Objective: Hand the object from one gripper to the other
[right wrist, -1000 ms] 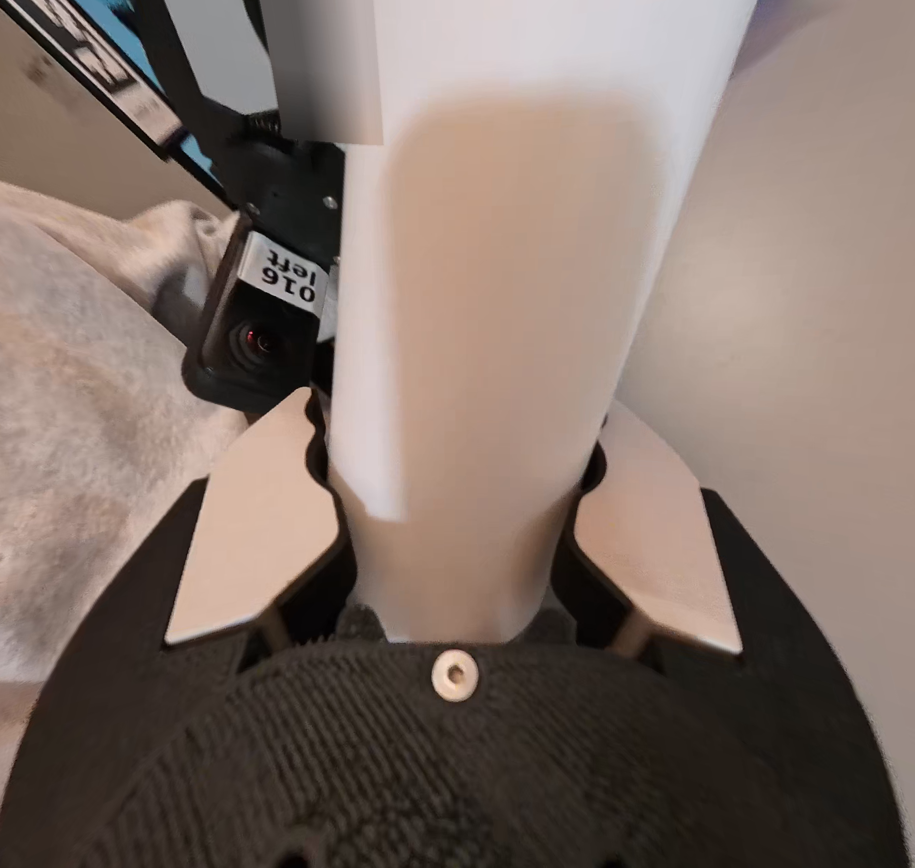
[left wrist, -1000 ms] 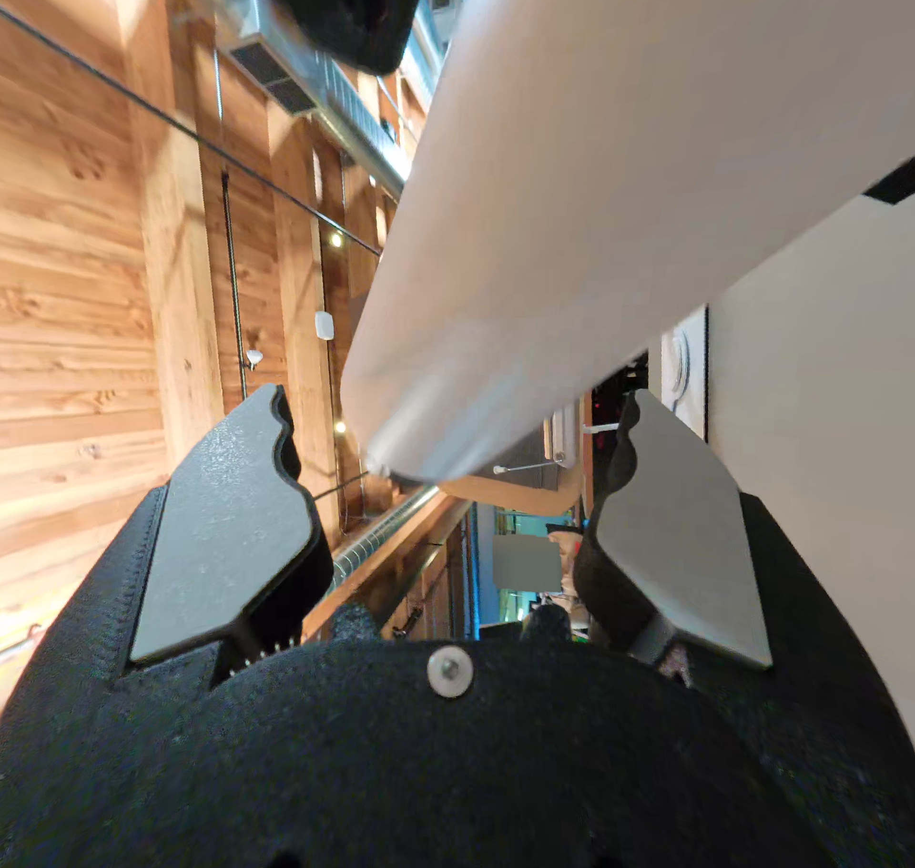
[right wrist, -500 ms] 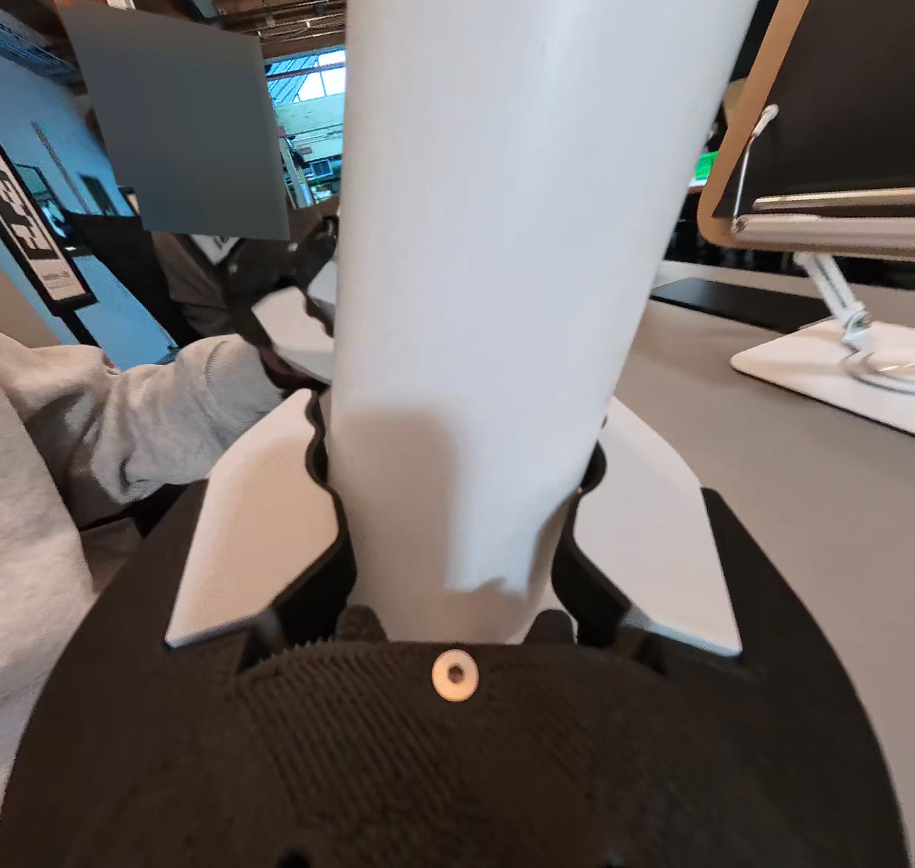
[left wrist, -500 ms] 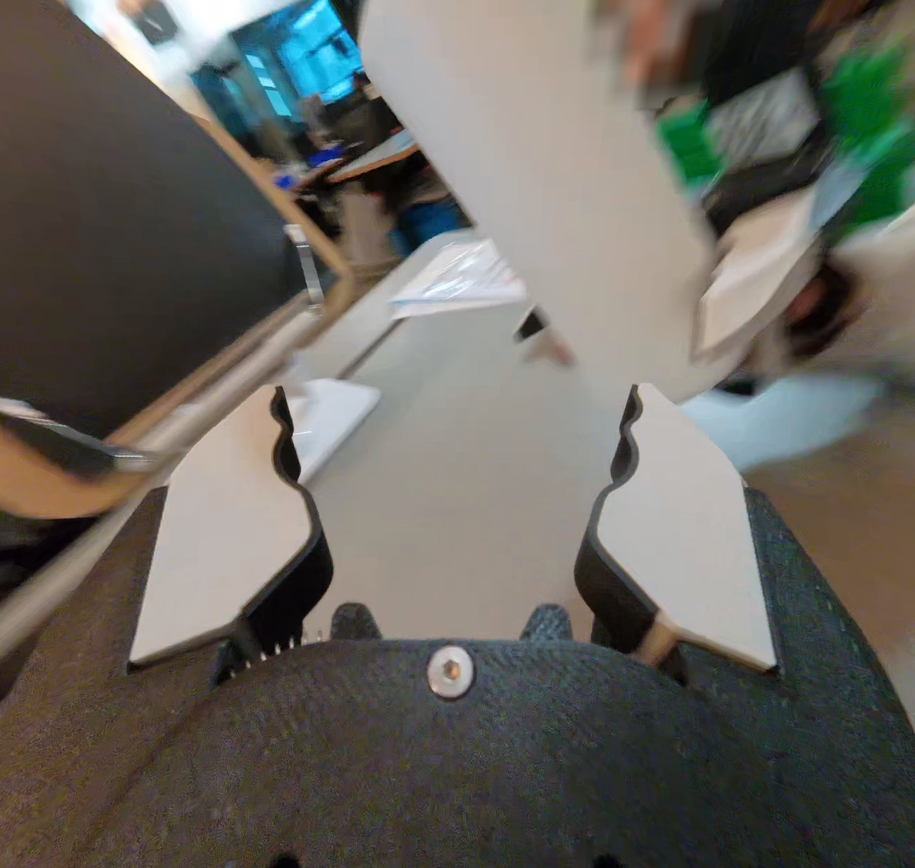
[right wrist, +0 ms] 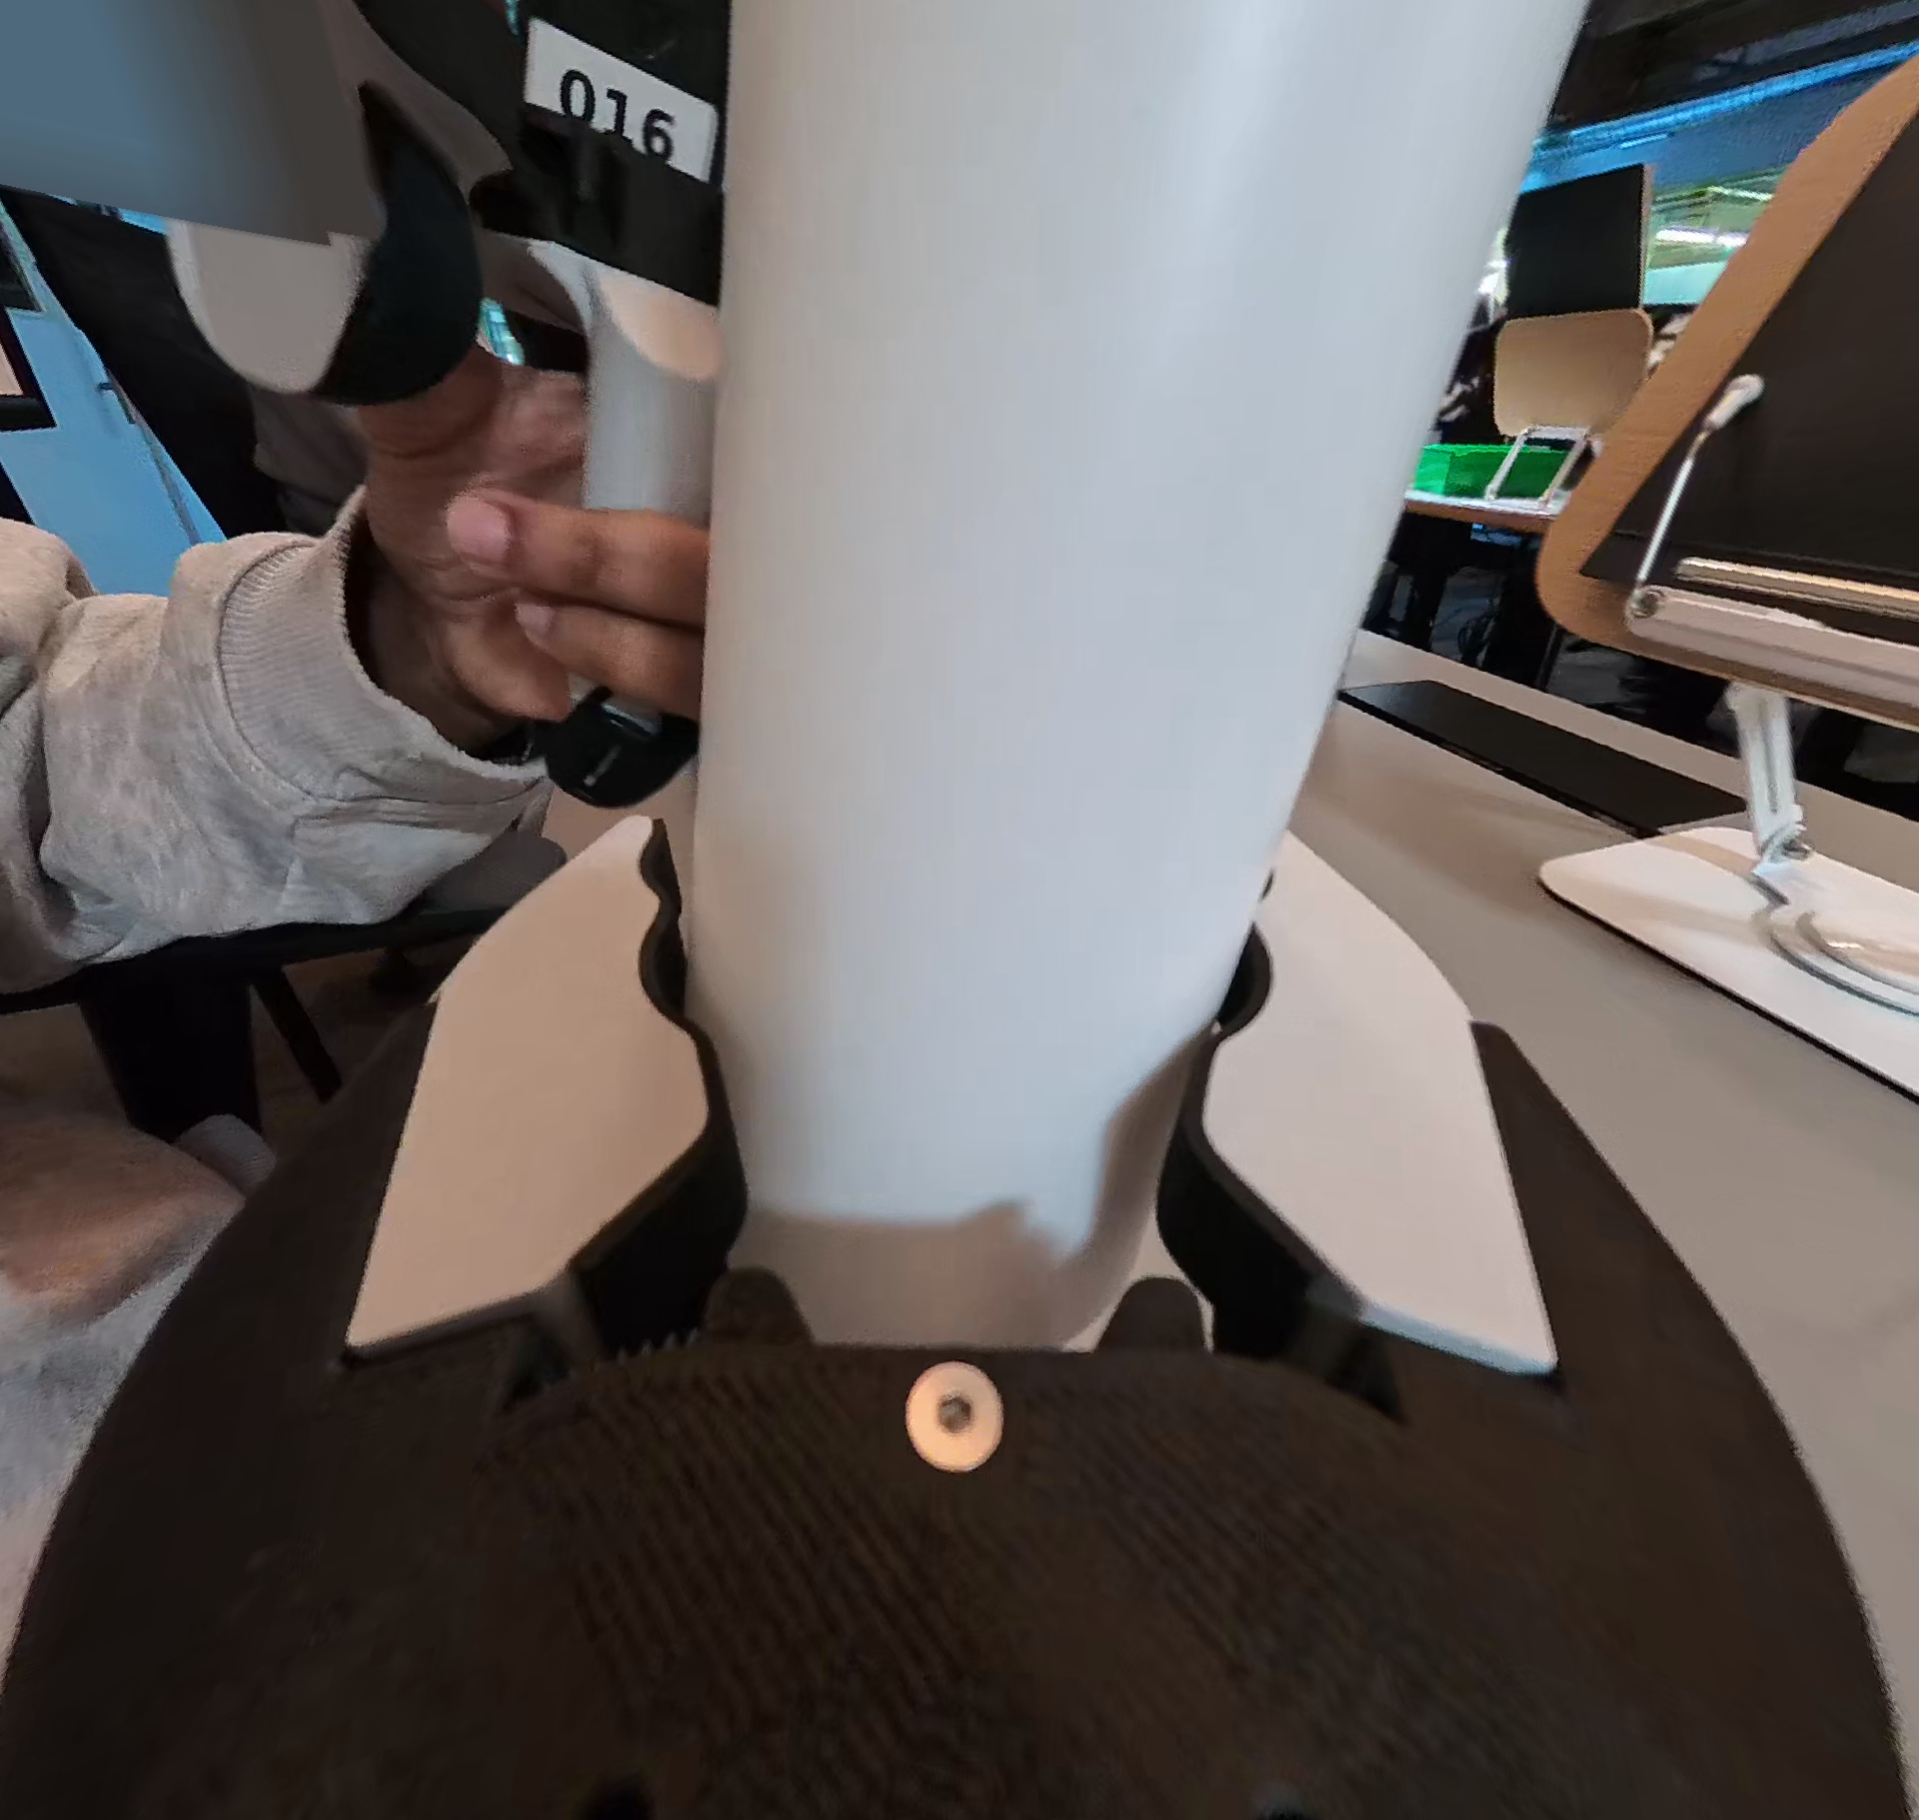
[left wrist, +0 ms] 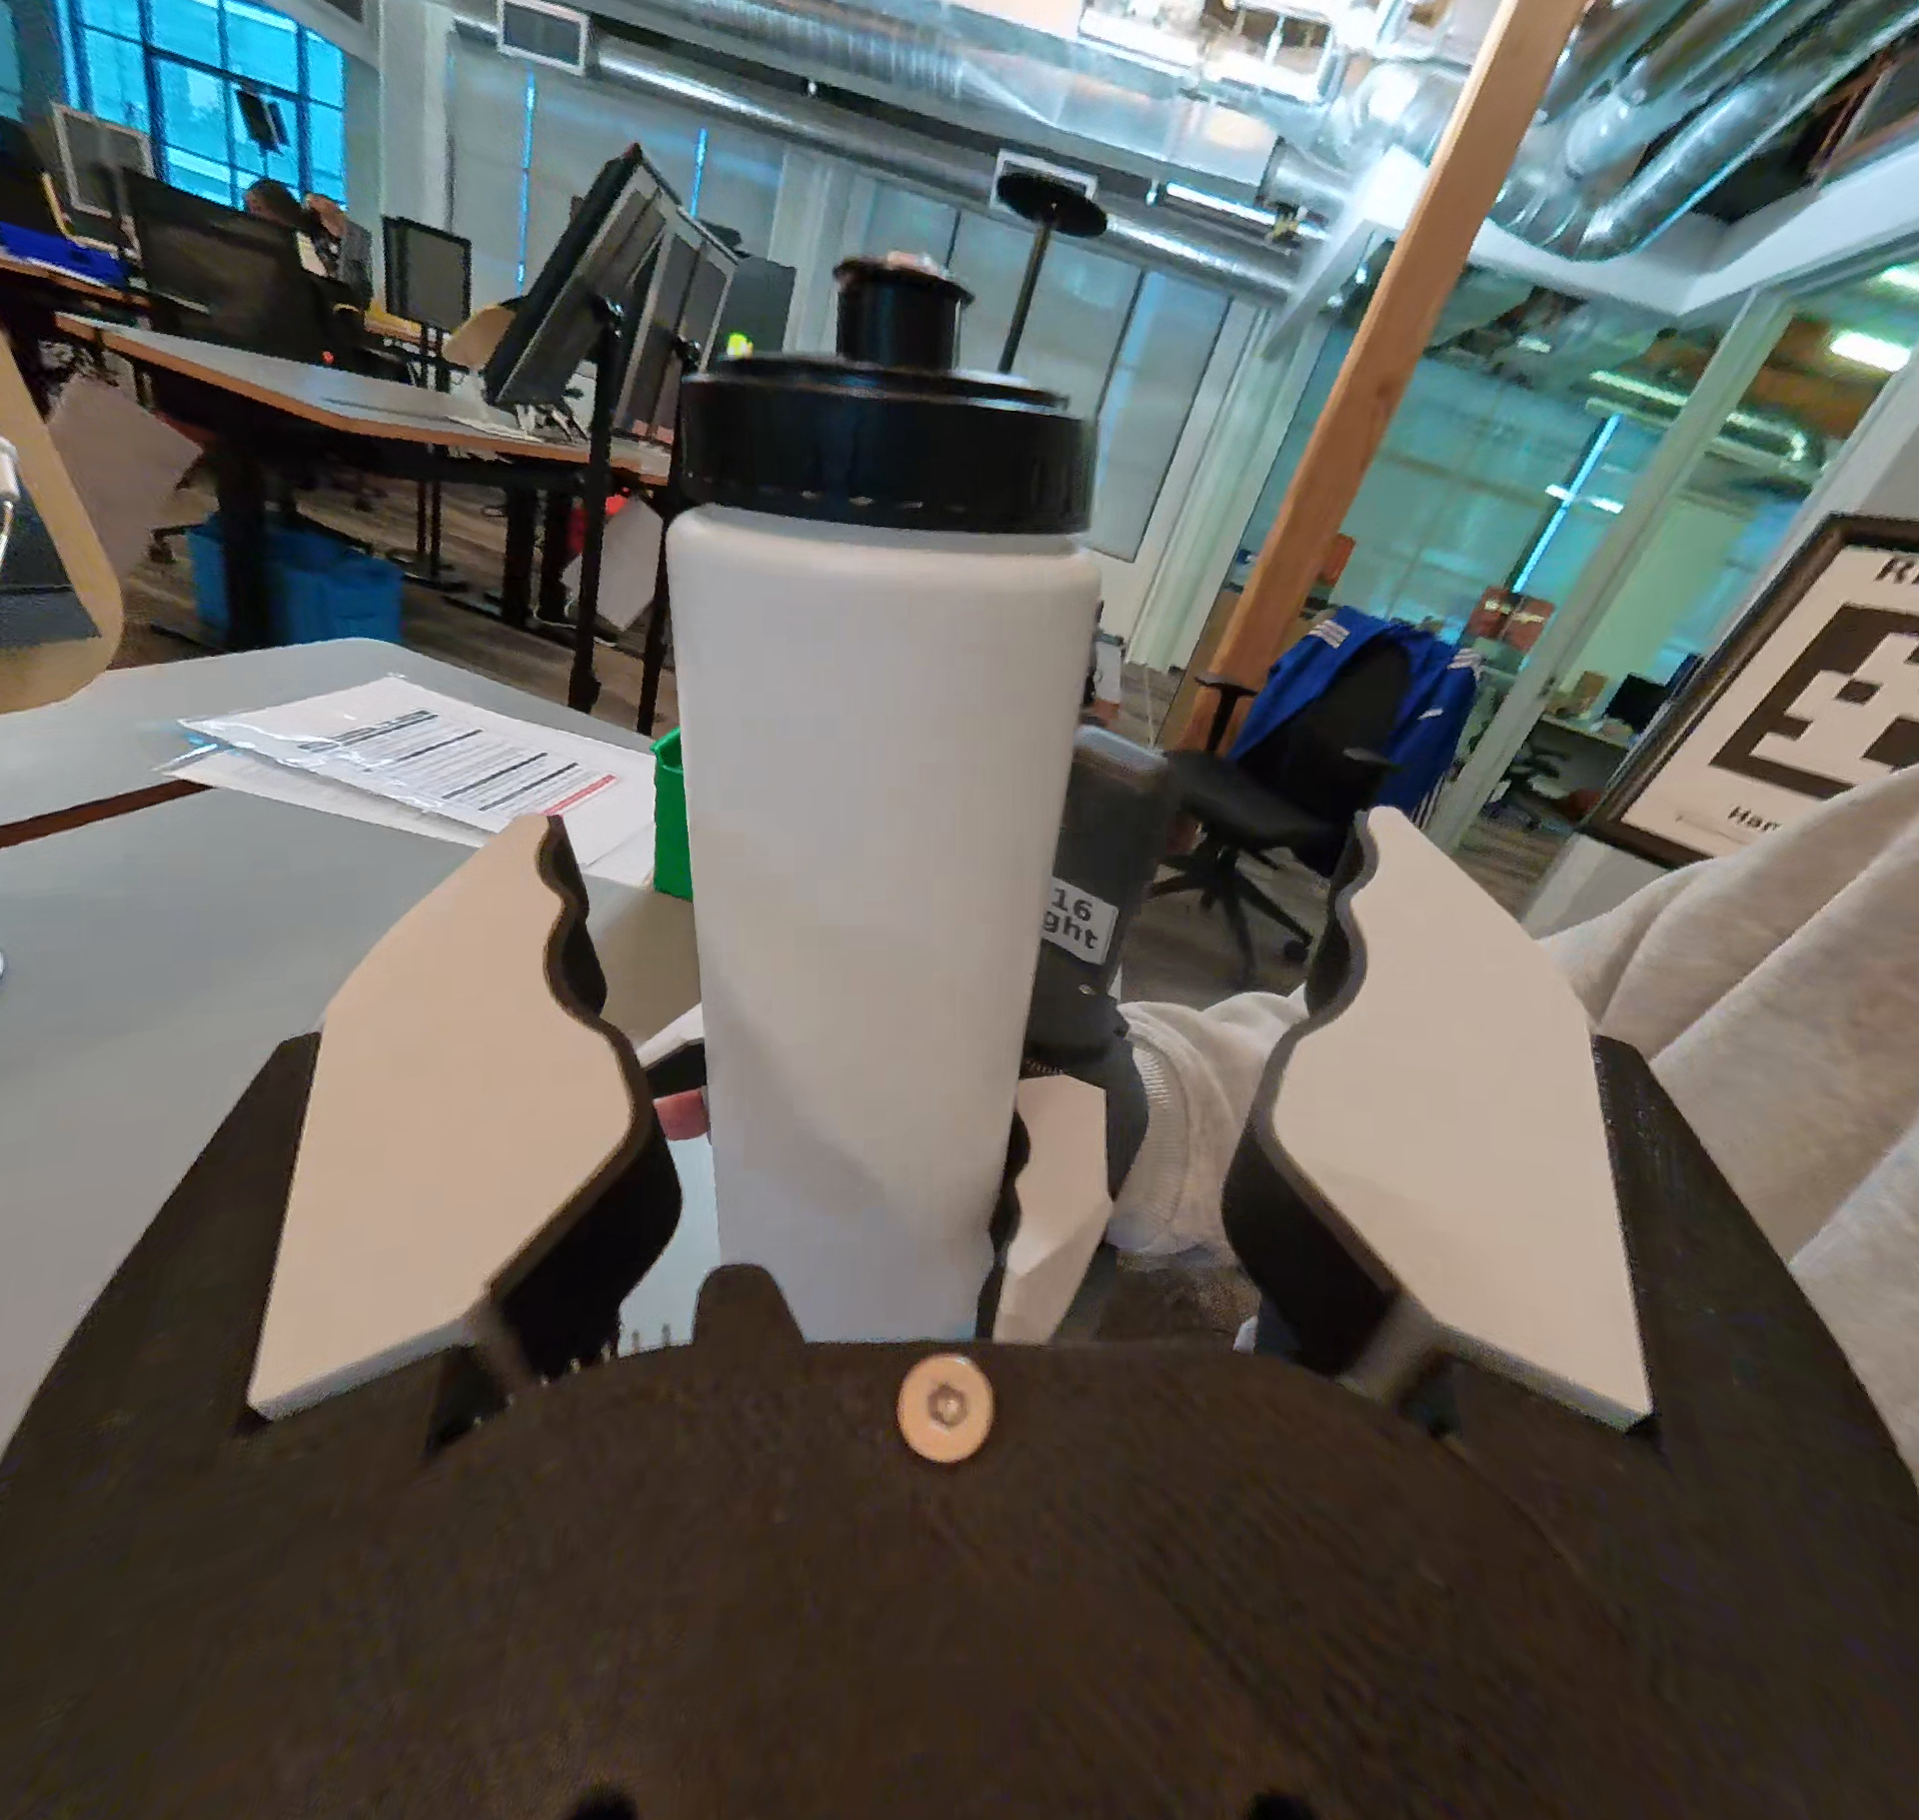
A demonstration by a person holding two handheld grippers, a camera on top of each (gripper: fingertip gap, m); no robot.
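Grey desk (left wrist: pixel 156 939) behind and to the left of the white bottle (left wrist: pixel 883 836). Bottle standing upright with its black cap on top, pinched low down by the right hand-held gripper (right wrist: pixel 966 1023). Left hand-held gripper (left wrist: pixel 955 1023) spread wide, one finger on each side of the bottle, not touching. Paper sheet (left wrist: pixel 415 768) left of the bottle.

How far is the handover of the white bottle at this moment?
Done: the right gripper is shut on the white bottle low on its body and holds it upright. In hand: the left gripper faces the bottle with its fingers open, one on each side, not touching it. Left: the left fingers must shut on the bottle, and then the right gripper must open and let it go.
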